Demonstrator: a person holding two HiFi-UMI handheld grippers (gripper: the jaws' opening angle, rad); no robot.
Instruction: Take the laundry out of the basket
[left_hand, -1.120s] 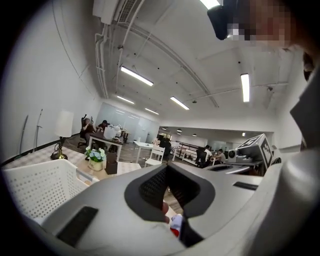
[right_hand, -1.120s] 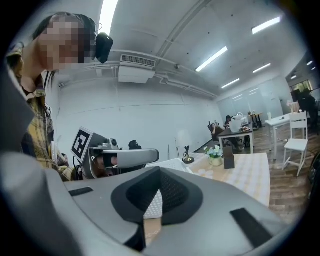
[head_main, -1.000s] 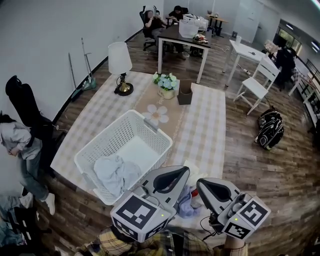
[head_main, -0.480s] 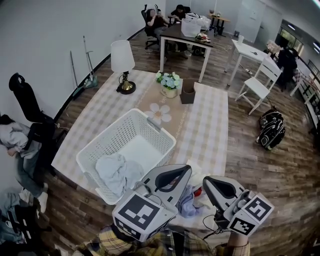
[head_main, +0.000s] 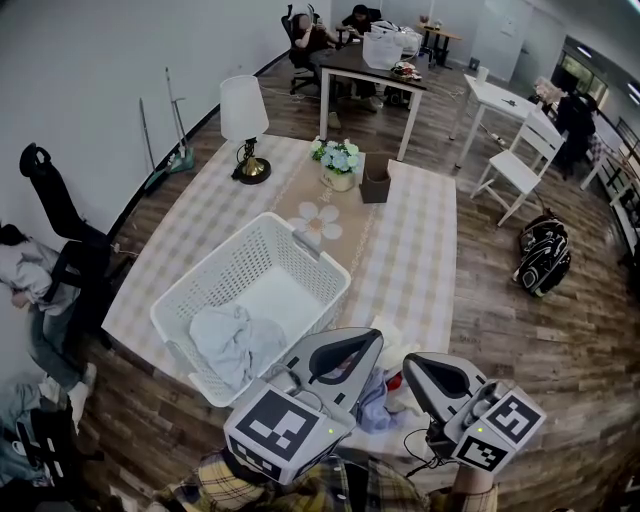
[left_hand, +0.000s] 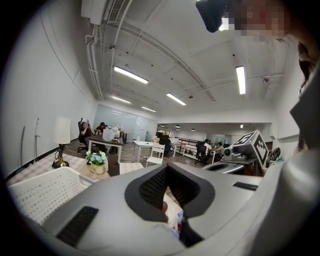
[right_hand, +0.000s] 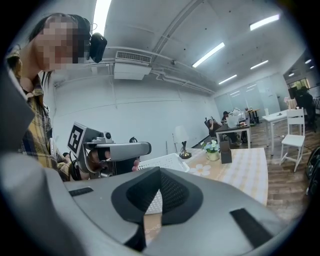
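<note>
Left gripper (head_main: 368, 342) has its jaws pressed together, nothing pinched between them, and its own view looks over the closed tips at a small pile (head_main: 376, 402) of cloth below. Right gripper (head_main: 412, 363) is the same story: jaws closed flat on each other, empty, held just beside the left one, both hanging above the near edge of the table (head_main: 412, 250). That pile, bluish and white with a spot of red, lies on the table right at the near edge, between the two grippers and just right of the basket (head_main: 250, 236). The basket, white and latticed, sits skewed on the near-left part of the table, its near corner close to the edge. Inside, against the near wall, is the laundry (head_main: 236, 342), a crumpled pale grey-blue piece; the far half of the basket floor shows bare. Beyond it, along the far end, stand a lamp (head_main: 243, 112), flowers (head_main: 338, 163) and a brown box (head_main: 375, 182). The right side of the table is open checked cloth. On the floor to the right, well apart, are a backpack (head_main: 545, 260) and a white chair (head_main: 518, 165).
</note>
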